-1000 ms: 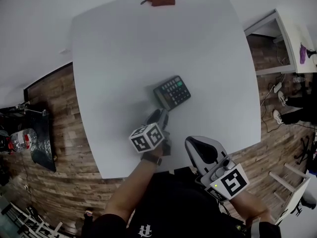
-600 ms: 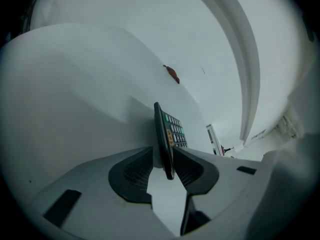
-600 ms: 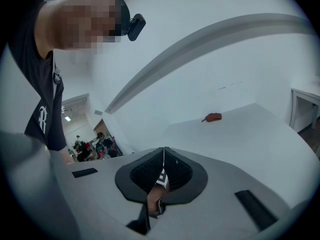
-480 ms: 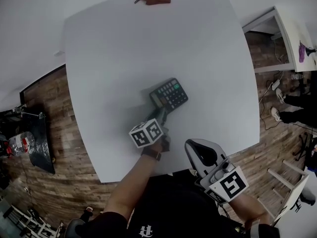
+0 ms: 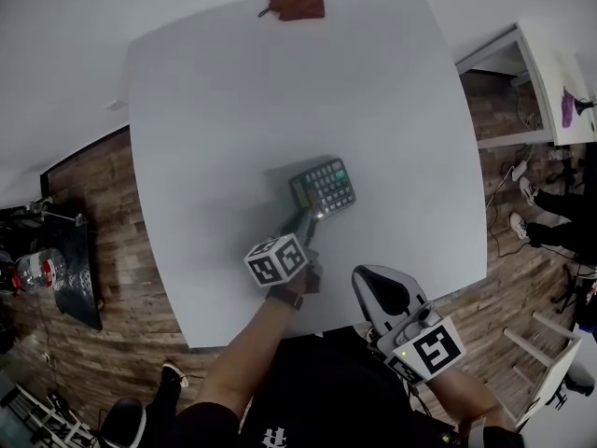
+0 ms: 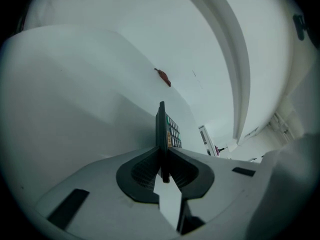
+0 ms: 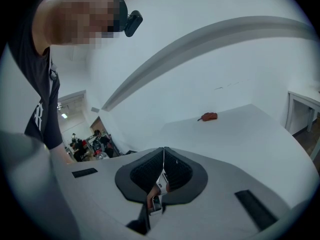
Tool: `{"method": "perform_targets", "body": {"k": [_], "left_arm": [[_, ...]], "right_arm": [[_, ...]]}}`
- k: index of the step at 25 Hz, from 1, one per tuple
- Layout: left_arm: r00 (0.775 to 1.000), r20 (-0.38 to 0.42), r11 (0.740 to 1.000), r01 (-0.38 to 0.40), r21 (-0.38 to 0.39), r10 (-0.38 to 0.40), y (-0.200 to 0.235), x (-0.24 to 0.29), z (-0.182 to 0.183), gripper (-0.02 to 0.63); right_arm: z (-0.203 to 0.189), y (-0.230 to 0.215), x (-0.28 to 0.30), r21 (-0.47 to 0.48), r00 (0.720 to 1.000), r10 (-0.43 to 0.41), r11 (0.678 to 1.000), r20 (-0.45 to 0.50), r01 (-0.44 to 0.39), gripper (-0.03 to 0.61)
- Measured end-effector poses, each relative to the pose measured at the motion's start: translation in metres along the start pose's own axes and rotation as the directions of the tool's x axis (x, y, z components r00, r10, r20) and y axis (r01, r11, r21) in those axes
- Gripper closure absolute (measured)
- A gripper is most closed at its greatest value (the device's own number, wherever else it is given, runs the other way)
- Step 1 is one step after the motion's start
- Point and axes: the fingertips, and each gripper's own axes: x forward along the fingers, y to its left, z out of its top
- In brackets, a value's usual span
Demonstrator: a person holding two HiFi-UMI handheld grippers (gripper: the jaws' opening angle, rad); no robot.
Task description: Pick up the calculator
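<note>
The dark calculator [image 5: 324, 187] with green and grey keys lies near the middle of the white table [image 5: 224, 91]. My left gripper [image 5: 307, 219] reaches to its near edge. In the left gripper view the calculator [image 6: 161, 126] stands edge-on between the two pads, and the jaws are closing on it, with both pads against its faces. My right gripper [image 5: 369, 283] hovers off the table's near edge, by the person's body. Its jaws [image 7: 163, 156] meet with nothing between them.
A small red-brown object [image 5: 297, 2] lies at the table's far edge and also shows as a red-brown object [image 7: 208, 116] in the right gripper view. Wooden floor surrounds the table. A white desk [image 5: 522, 82] stands to the right.
My left gripper has slid forward onto the calculator's near edge and its jaws have narrowed around it. The calculator now sits slightly turned. The right gripper stays where it was.
</note>
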Motion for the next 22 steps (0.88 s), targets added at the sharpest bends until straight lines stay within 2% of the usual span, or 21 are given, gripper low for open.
{"method": "perform_targets", "body": {"k": [7,13,17,22], "left_arm": [[1.000,0.029,0.999,-0.001,0.045,-0.001,-0.011,-0.026,0.007,0.568],[0.997,0.074,0.995,0.007,0.102,-0.015,-0.035,-0.070,0.014,0.568],[0.990,0.130,0.988,0.028,0.149,-0.047,-0.062,-0.111,0.024,0.568],[0.972,0.219,0.979,0.047,0.197,-0.090,-0.098,-0.161,0.035,0.568]], "right_arm": [[0.002,0.008,-0.005,-0.042,0.999,0.034,0.999,0.017,-0.034,0.566],[0.006,0.023,-0.020,-0.081,0.996,0.076,0.994,0.039,-0.072,0.566],[0.011,0.030,-0.034,-0.121,0.995,0.083,0.990,0.054,-0.076,0.566],[0.028,0.047,-0.051,-0.182,0.988,0.121,0.978,0.096,-0.102,0.566]]}}
